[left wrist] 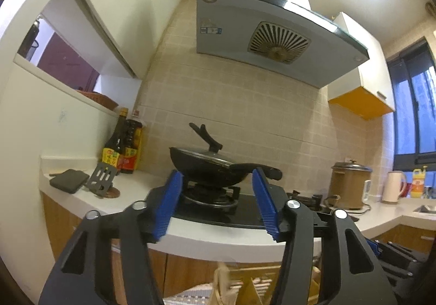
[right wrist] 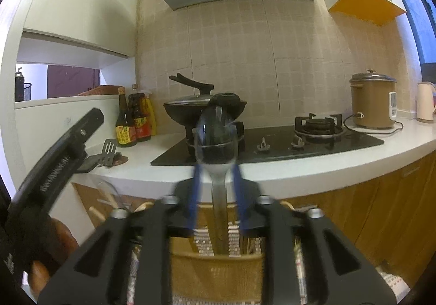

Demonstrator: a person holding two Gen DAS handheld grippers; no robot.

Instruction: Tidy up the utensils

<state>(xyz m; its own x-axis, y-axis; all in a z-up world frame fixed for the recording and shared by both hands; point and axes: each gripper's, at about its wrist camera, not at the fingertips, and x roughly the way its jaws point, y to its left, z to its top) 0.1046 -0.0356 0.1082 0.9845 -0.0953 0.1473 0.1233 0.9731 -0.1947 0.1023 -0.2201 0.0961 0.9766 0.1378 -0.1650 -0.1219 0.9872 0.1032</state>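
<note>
My right gripper (right wrist: 216,168) is shut on a metal spoon (right wrist: 216,141) by its handle. The spoon's bowl points up and away, in front of the stove, and the fingers are motion-blurred. Below it stands a wooden utensil holder (right wrist: 218,269) with chopsticks (right wrist: 109,201) at its left. My left gripper (left wrist: 215,193) is open and empty, raised toward the stove; its body (right wrist: 54,152) shows at the left of the right wrist view. The holder's top (left wrist: 245,286) shows below the left gripper.
A black wok with lid (left wrist: 215,166) sits on the gas hob (right wrist: 272,141). Sauce bottles (left wrist: 124,146), a grey spatula (left wrist: 102,176) and a black pad (left wrist: 69,181) stand at the counter's left. A rice cooker (right wrist: 373,100) and kettle (left wrist: 393,186) stand right. A range hood (left wrist: 272,40) hangs above.
</note>
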